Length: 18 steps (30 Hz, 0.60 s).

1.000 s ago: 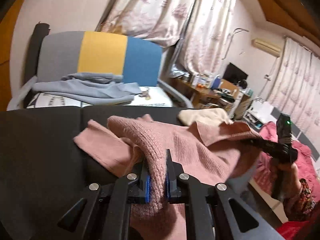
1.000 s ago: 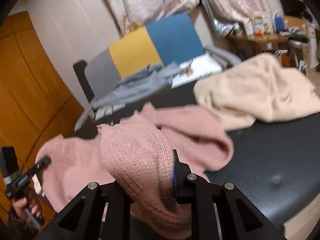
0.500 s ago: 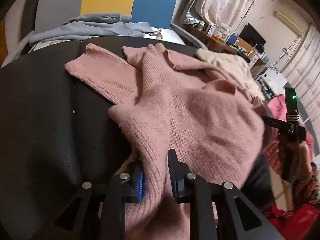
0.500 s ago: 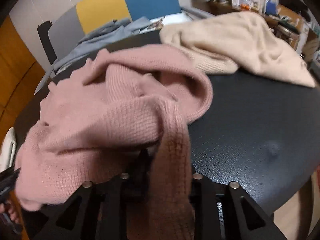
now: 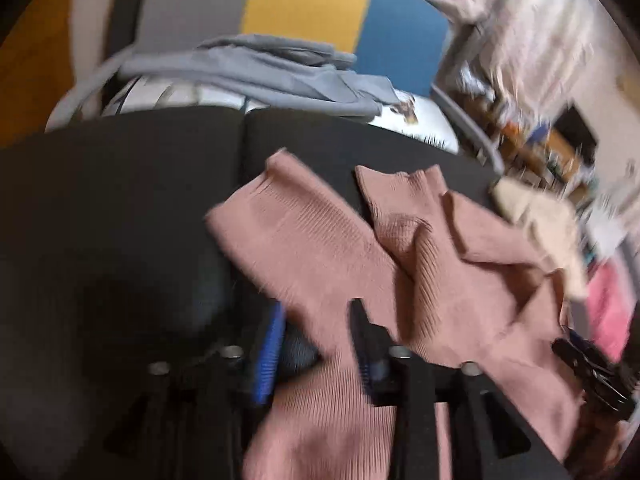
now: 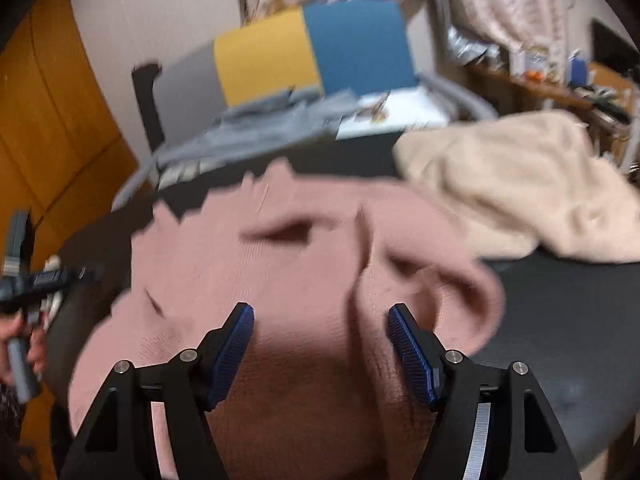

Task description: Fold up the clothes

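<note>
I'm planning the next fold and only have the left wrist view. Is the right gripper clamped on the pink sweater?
Observer: No. The right gripper is opening; its blue pads stand apart, and the pink sweater lies loose between them.
Operator: How big is the beige garment?
Observer: The beige garment is a large rumpled heap to the right of the sweater.
Operator: Any free room there?
Observer: Bare black surface shows below the heap.

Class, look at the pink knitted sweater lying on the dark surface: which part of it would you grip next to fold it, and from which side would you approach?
Probably the ribbed cuff of the sleeve on the pink sweater. It lies flat, clear of the body, with bare dark surface on its left, so coming from above on that side suits it. Both grippers' jaws are opening, with sweater fabric between them.
</note>
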Tool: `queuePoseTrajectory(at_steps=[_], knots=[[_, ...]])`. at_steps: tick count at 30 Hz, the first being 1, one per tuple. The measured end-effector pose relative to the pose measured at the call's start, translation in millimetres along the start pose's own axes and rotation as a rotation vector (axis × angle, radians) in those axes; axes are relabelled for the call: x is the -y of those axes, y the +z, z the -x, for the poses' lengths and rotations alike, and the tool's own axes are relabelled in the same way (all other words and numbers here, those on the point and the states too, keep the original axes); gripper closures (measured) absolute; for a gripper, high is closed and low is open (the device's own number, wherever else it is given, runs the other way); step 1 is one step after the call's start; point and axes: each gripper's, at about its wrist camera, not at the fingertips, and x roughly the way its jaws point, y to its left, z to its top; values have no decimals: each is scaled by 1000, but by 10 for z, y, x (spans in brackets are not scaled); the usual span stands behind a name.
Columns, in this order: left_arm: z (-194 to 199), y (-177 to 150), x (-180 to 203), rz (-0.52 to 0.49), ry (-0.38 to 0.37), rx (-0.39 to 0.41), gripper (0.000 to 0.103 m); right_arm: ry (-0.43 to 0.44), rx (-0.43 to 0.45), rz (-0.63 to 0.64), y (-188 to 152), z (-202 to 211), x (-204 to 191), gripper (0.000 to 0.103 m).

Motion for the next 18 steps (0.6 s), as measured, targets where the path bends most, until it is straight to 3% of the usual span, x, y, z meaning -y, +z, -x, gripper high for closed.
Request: queuePoseTrajectory(at_steps=[1, 3, 5, 9, 13, 14, 15, 16, 17, 18], knots=[[-90, 28, 33, -4, 25, -23, 40, -24, -46, 11, -45, -146, -35, 32], [-281, 86, 70, 15, 56, -60, 39, -48, -50, 32, -96, -218, -79, 28], [-338, 84, 101, 16, 102, -38, 37, -58, -32, 43, -139, -208, -94, 28], [-410, -12, 232, -25, 178, 18, 23, -32, -17, 16, -201, -146, -24, 27], [-389, -58, 253, -30, 161, 44, 25, -44, -3, 14, -232, -89, -13, 25], [-387, -78, 263, -44, 155, 55, 32, -52, 1, 9, -195, -144, -48, 25], [-360, -116, 309, -91, 150, 79, 48, -58, 5, 7, -177, -177, -69, 25], [-348, -144, 352, -125, 141, 88, 57, -62, 11, 7, -176, -191, -79, 25], [-339, -169, 394, -155, 131, 94, 81, -66, 17, 10, -176, -204, -89, 25], [-326, -187, 449, -177, 121, 91, 89, -71, 24, 11, -170, -229, -105, 25]])
